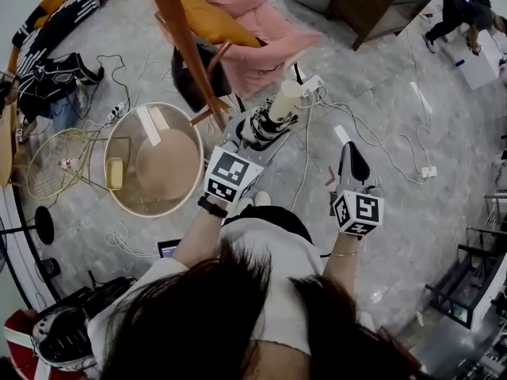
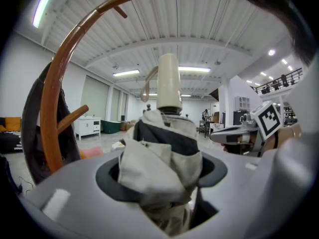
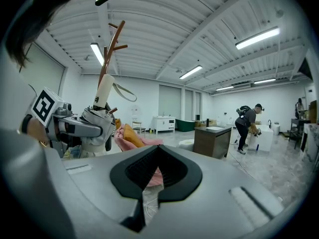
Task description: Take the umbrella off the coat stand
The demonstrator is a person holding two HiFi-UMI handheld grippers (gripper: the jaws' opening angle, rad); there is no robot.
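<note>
My left gripper (image 1: 260,127) is shut on a folded umbrella (image 1: 275,114) of beige and dark cloth with a cream handle. In the left gripper view the umbrella (image 2: 160,146) fills the space between the jaws, handle end pointing up and away. The brown wooden coat stand (image 1: 184,39) rises just left of it, and its curved pole (image 2: 51,101) stands apart from the umbrella. My right gripper (image 1: 353,158) hangs to the right with its jaws together and nothing in them. From the right gripper view, the umbrella (image 3: 101,114) and the coat stand (image 3: 107,54) show at the left.
A round wooden table (image 1: 155,163) stands at the left beside a wire basket (image 1: 57,161). Behind the stand are a pink armchair (image 1: 268,39) with an orange cushion and a dark bag (image 1: 193,79). Cables and a power strip (image 1: 315,87) lie on the floor. A person (image 1: 464,10) bends at back right.
</note>
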